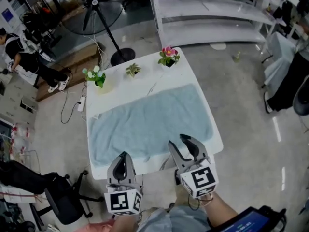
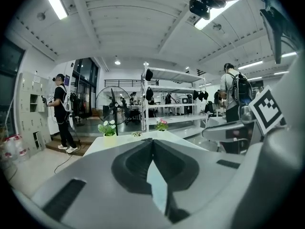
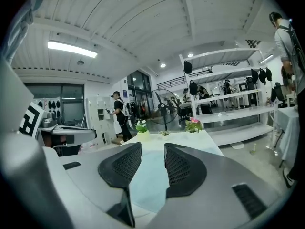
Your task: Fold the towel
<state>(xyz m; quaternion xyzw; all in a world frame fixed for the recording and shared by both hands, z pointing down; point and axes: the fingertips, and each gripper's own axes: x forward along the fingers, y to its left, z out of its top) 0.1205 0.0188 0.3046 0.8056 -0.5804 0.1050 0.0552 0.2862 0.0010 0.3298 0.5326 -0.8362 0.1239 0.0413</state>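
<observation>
Pale blue towel (image 1: 149, 122) spread flat on the white worktop (image 1: 145, 81).

The towel lies open and a little wrinkled across the middle and near part of the worktop, with bare white showing at the far end. The left hand-held gripper (image 1: 124, 155) has its jaws pressed together with nothing in them. The right hand-held gripper (image 1: 179, 141) has its jaws partly apart and empty, the towel showing through the gap. Both hang at the near edge, seemingly just clear of the cloth. Along the far edge stand three small potted plants (image 1: 168, 56). Beyond them, a standing fan (image 1: 96, 8) and white shelving (image 1: 212, 11) stand on the floor.
</observation>
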